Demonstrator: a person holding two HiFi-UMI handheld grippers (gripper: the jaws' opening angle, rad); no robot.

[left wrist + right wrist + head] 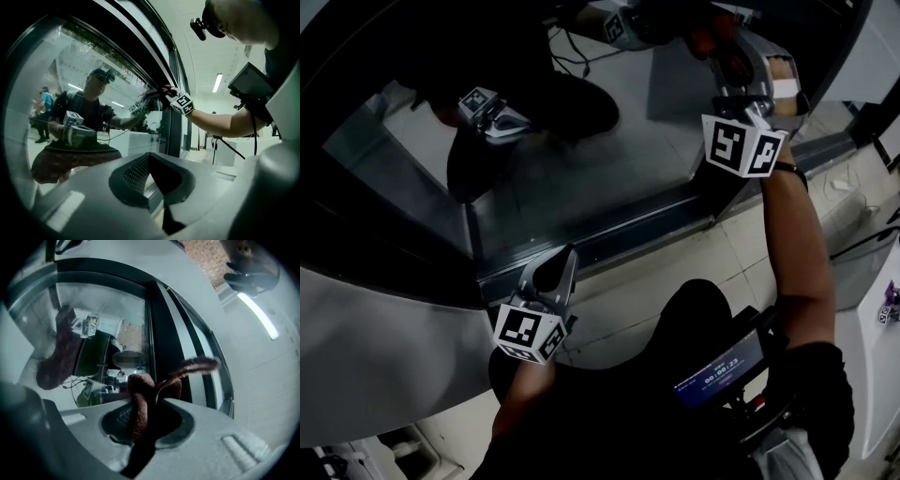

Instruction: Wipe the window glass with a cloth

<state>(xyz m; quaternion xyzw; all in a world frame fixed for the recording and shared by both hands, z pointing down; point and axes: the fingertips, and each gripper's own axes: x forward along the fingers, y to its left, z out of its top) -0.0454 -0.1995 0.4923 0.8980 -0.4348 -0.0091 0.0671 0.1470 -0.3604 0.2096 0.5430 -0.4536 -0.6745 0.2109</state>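
Right gripper view: the right gripper (pixel 146 405) pinches a brown cloth (pixel 138 389) close to the window glass (pixel 101 317) (wiping seemingly underway, progress unclear); the left gripper (pixel 150 158), jaws together, holds nothing.

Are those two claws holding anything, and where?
The right gripper pinches a brown cloth at a bunched fold, ends sticking out. The left gripper is shut and empty.

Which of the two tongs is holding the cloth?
The right tongs, raised at the window glass. A brown cloth is pinched between them. The left tongs are shut with nothing in them.
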